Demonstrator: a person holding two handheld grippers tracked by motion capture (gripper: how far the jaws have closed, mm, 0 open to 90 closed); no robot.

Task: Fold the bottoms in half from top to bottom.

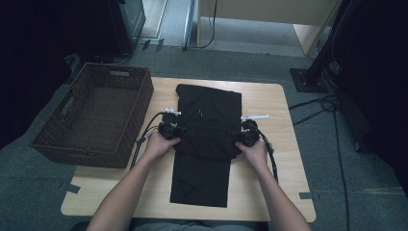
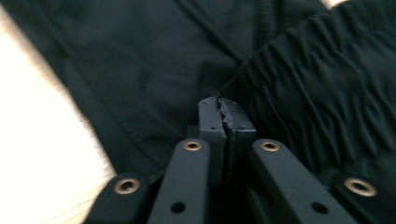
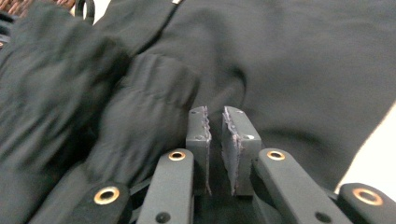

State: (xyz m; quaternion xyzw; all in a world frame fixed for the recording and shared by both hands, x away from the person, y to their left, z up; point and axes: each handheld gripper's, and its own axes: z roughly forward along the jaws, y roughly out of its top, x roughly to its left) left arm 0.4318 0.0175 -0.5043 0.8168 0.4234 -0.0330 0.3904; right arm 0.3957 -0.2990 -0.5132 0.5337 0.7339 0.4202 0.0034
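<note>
Spreading from near the far edge to near the near edge, a black fabric garment (image 1: 207,144) lies along the middle of the pale wooden table with rounded corners (image 1: 284,192), its midsection bunched into a thicker, gathered band that crosses it from side to side. Off the left edge of the table, at its far left corner, stands a dark brown woven wicker basket (image 1: 91,115) with handle slots in its walls. Two bare forearms come in over the near edge, one hand at each end of the bunched band. The left gripper (image 2: 220,103), at the garment's left edge, has its black jaws pressed together; a sliver of dark material shows at the tips, so it seems to be pinching a fold of the cloth, though the blur there makes this hard to confirm. The right gripper (image 3: 215,112), at the garment's right edge, has its jaws standing slightly apart with a narrow slot between the pads, and nothing is caught in that slot; the tips sit just above the smooth cloth beside the gathered band. Black cables (image 1: 144,137) trail from both grippers back toward the near edge.
</note>
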